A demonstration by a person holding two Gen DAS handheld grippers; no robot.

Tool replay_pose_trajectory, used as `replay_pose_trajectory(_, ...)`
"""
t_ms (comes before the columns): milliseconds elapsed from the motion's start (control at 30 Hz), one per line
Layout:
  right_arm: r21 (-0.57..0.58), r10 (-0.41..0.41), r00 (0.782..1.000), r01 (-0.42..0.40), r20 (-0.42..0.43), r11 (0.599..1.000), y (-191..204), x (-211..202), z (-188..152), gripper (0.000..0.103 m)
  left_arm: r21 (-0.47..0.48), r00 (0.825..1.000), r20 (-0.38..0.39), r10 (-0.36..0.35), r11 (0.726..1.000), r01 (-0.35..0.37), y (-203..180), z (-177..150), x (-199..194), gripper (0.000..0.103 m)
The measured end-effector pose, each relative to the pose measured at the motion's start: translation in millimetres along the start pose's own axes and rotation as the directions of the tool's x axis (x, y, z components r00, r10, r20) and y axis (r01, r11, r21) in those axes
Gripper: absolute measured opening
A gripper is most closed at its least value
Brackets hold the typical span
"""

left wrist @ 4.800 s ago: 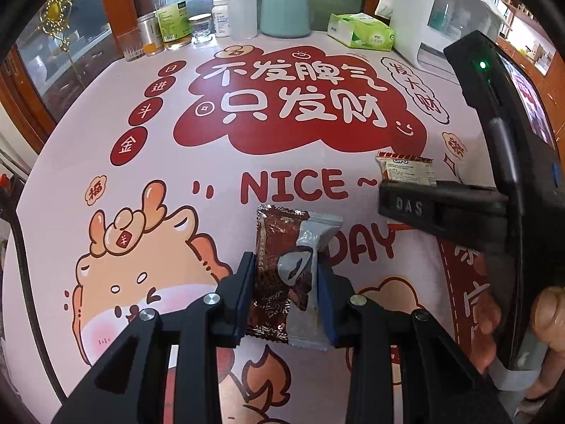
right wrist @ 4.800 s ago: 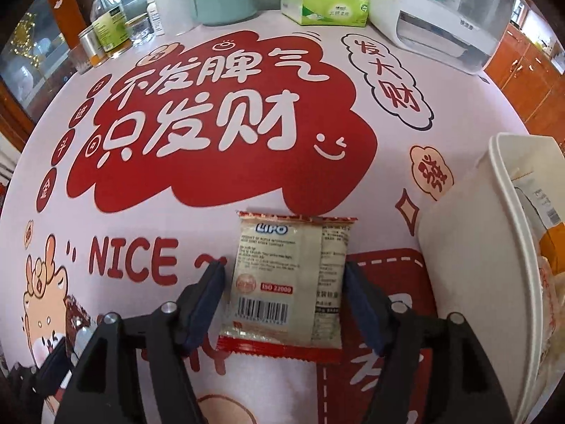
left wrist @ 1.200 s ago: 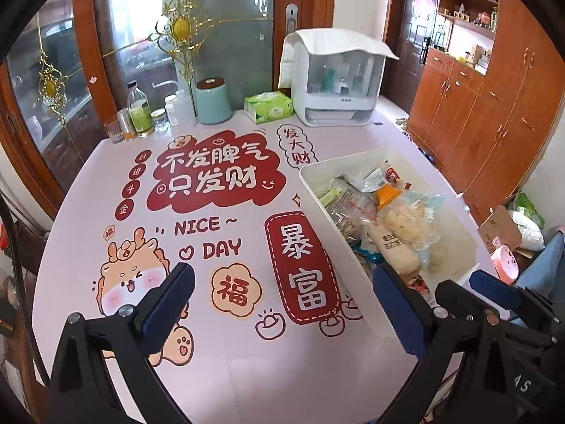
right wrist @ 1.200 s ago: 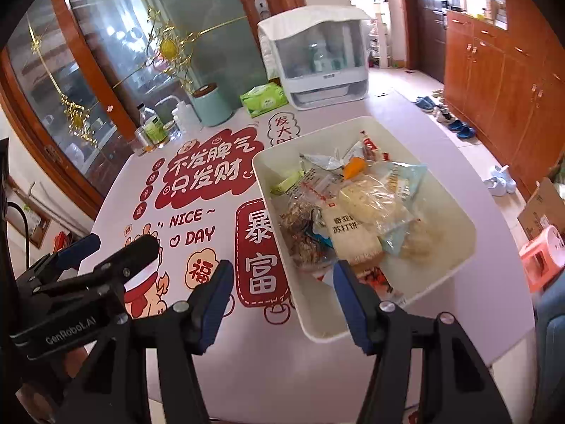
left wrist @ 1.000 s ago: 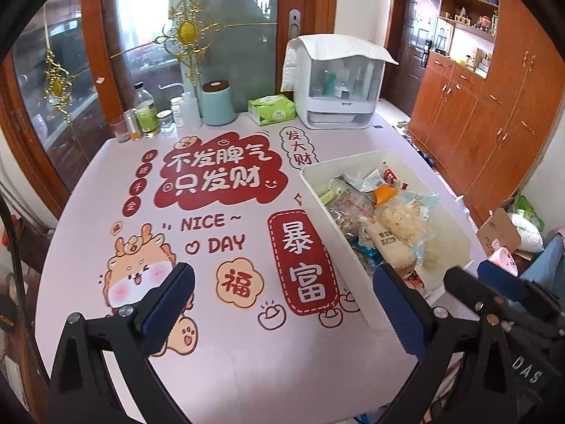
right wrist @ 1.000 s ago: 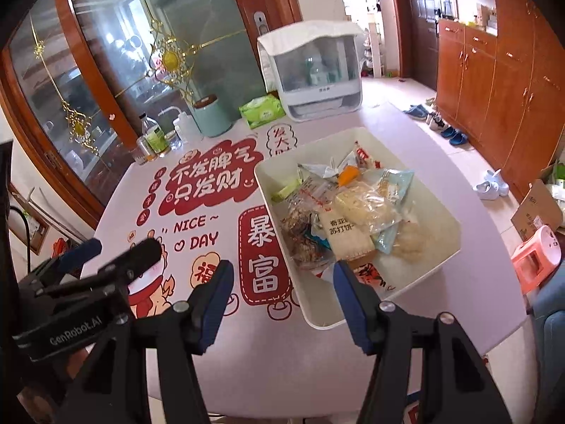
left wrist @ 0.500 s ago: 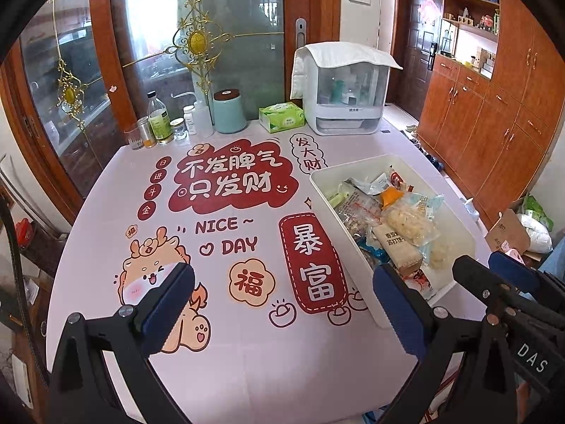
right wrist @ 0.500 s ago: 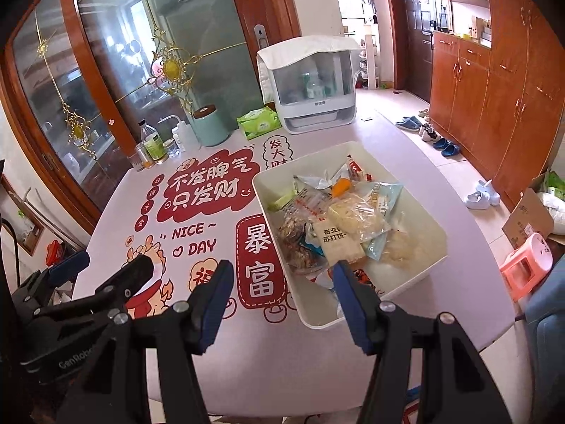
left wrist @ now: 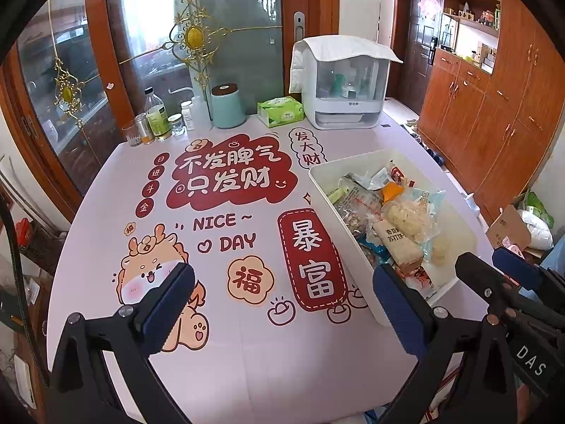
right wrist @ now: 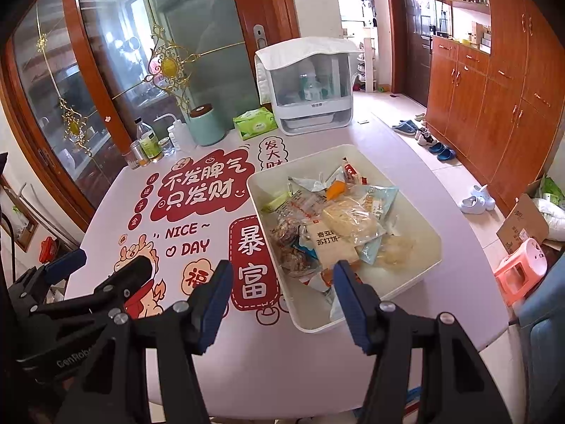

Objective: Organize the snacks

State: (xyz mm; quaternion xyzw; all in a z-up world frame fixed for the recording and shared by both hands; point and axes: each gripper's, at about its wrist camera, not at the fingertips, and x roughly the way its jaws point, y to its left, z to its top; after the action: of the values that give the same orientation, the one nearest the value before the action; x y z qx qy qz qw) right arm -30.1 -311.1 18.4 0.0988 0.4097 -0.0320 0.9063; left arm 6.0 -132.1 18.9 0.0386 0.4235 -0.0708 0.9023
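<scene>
Left gripper (left wrist: 282, 304) at bottom of frame, jaws spread wide, nothing between them. Right gripper (right wrist: 282, 300) bottom centre in own view, also gaping, nothing held. Both raised over table (left wrist: 247, 353), apart from it. White bin (right wrist: 416, 268) right of centre on table, snack packets (right wrist: 335, 222) piled inside. Beyond, upper centre: green tissue box (left wrist: 280, 111), teal canister (left wrist: 227, 106), bottles (left wrist: 157, 116), white cabinet (left wrist: 344, 84).
</scene>
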Motion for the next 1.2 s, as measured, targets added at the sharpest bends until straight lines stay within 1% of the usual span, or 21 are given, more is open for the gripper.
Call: replay_pose_trajectory(1200, -0.001, -0.001, 1.000, 0.001, -0.004, 1.000, 0.4, 0.4, -0.1, 0.060, 0.001, 1.000, -0.014, 0.002, 1.000, -0.002, -0.8, 1.4, 1.6, 0.101)
